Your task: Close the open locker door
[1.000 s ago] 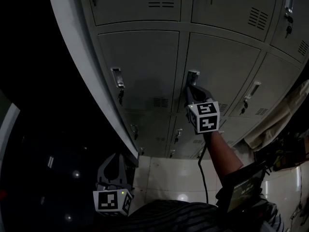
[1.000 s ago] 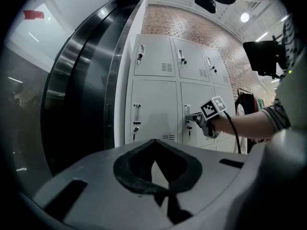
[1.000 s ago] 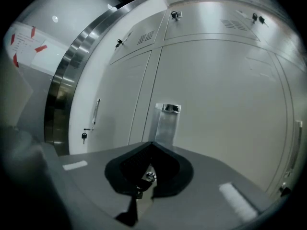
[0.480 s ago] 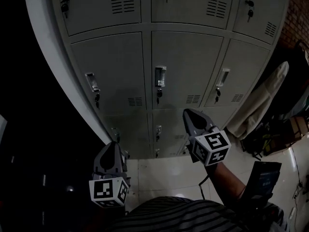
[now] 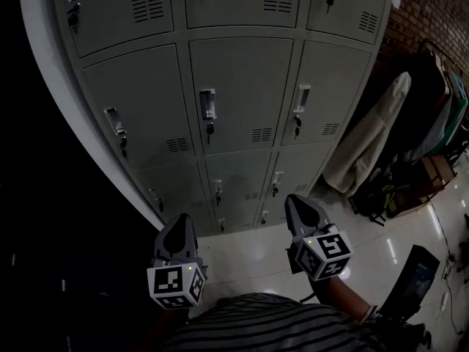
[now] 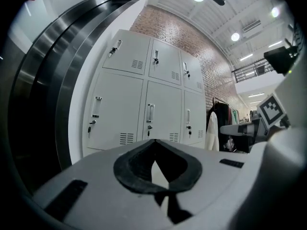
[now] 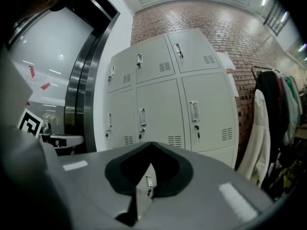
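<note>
Locker door (image 5: pixel 238 94) closed, well apart from right gripper (image 5: pixel 294 202).

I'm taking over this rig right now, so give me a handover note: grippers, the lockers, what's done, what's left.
Left gripper: jaws shut, empty, held low.
Right gripper: jaws shut, empty, also low, clear of the lockers.
Lockers: every door in view sits flush and closed.
Done: no door stands open.
Left: probably nothing; perhaps check doors outside these views.
</note>
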A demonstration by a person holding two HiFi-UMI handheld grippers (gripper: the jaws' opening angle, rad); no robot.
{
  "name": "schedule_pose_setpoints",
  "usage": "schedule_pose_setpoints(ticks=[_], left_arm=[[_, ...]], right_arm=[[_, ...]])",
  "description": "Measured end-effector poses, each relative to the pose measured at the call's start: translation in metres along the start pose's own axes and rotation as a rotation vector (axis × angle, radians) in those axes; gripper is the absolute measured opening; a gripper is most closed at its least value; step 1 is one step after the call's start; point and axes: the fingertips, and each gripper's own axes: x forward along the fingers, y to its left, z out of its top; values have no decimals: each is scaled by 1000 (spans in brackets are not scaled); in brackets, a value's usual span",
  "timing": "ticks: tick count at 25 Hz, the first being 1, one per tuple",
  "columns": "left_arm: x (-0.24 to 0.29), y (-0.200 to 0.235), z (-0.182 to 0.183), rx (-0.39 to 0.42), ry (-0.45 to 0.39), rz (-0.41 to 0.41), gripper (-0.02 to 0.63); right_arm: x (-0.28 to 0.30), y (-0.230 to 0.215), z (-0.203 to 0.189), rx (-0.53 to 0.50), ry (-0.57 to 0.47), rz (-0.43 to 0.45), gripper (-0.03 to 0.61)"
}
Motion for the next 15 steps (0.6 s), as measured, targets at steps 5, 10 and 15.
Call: schedule_pose_setpoints(ticks=[5,10,15], left_arm=[[-4,-16,-6,-2,13,-19,5],[-9,-21,-6,-1,9,-12,5],[-10,-18,-6,8,14,-4,5]], right_arm=[[-15,-2,-4,-4,-7,-9,0],[-16,1,-5,-22,-7,7,0],[-15,4,-6,-23,-4,13,0]])
